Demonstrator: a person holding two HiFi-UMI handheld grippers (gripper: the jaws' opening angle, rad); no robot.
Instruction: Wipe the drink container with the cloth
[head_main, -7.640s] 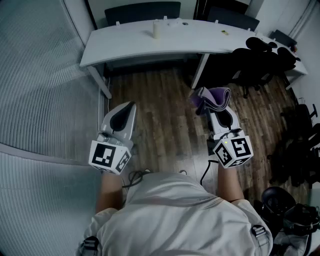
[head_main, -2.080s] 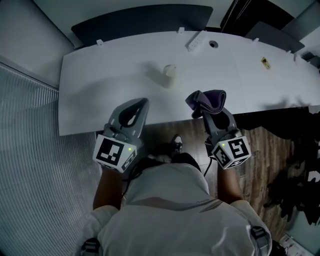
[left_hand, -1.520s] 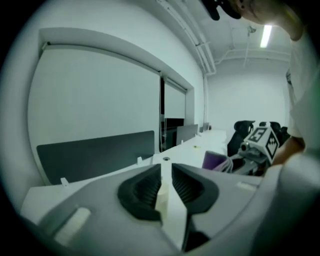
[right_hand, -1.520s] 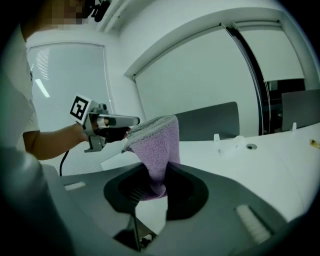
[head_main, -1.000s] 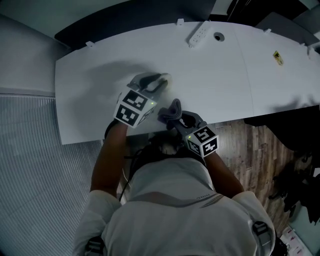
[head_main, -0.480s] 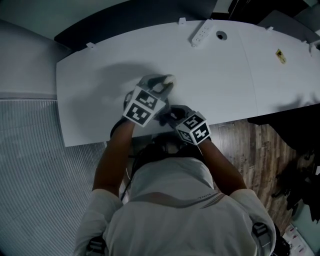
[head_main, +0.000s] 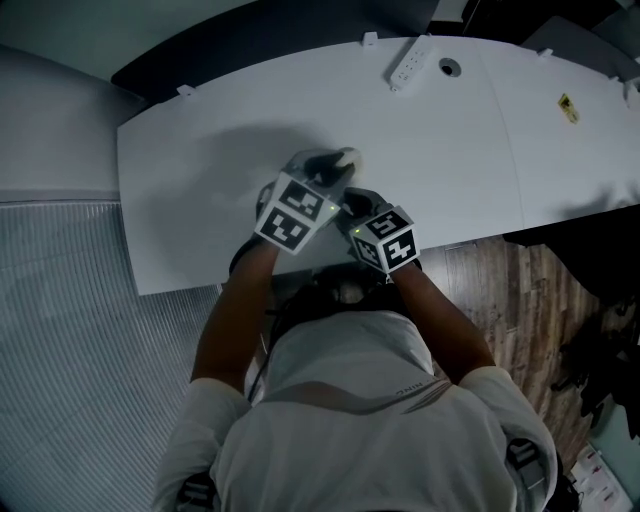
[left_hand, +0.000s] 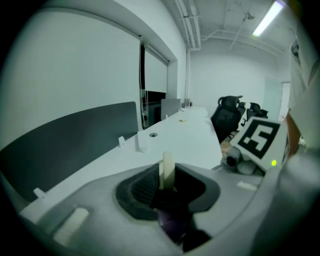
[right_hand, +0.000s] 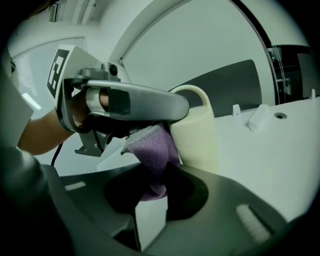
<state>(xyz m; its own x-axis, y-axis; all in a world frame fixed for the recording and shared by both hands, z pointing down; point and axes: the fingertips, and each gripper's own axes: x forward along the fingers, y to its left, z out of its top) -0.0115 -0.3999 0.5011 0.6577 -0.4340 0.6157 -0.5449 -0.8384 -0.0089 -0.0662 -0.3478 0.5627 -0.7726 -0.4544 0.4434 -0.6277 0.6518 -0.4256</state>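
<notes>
Presently, in the head view, the drink container is seen upright on the white bench, enclosed at the tips of the left gripper. The right gripper is set just beside it, on the person's side. Both forearms are drawn together and both grippers are tilted downward.

In the left gripper view, the fingers have just been closing and are seen clamped on the drink container. The purple cloth shows low between them.

In the right gripper view, the cloth is pinched between the fingers and pressed against the drink container's side, just beyond the fingertips.

The wipe is judged barely begun: contact is made, and most of the surface is left to be rubbed.
</notes>
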